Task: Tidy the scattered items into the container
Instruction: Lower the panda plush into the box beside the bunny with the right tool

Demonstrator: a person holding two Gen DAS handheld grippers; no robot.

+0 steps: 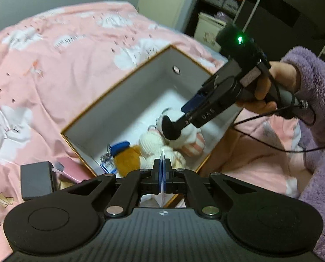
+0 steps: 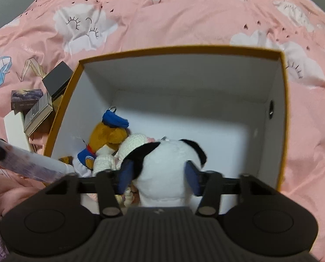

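the right gripper (image 2: 160,174) has its jaws spread either side of a white plush with black ears (image 2: 162,166), blue pads (image 2: 193,180) flanking the body; whether they press on the toy cannot be told. the left gripper (image 1: 162,170) has its jaws pressed together on a thin white-and-blue folded card (image 1: 162,185), seen edge-on between the fingertips.

the white plush sits inside the open box (image 2: 282,113), a white-lined container with an orange-brown rim, at its near end. just beside it lie a cream knitted toy (image 2: 131,144) and a brown plush in a blue cap and sailor collar (image 2: 110,135), all bunched together against the near-left wall (a key ring shows by the cap). the far half of the box floor is bare.

outside the box, touching its left wall, a dark grey box (image 2: 57,78) and a few small cartons (image 2: 38,111) are stacked. everything rests on a pink bedspread (image 2: 184,17) printed with white clouds. a hand (image 1: 278,85) in a fuzzy lilac sleeve (image 1: 317,109) holds the right gripper's handle, a cable trailing from it.
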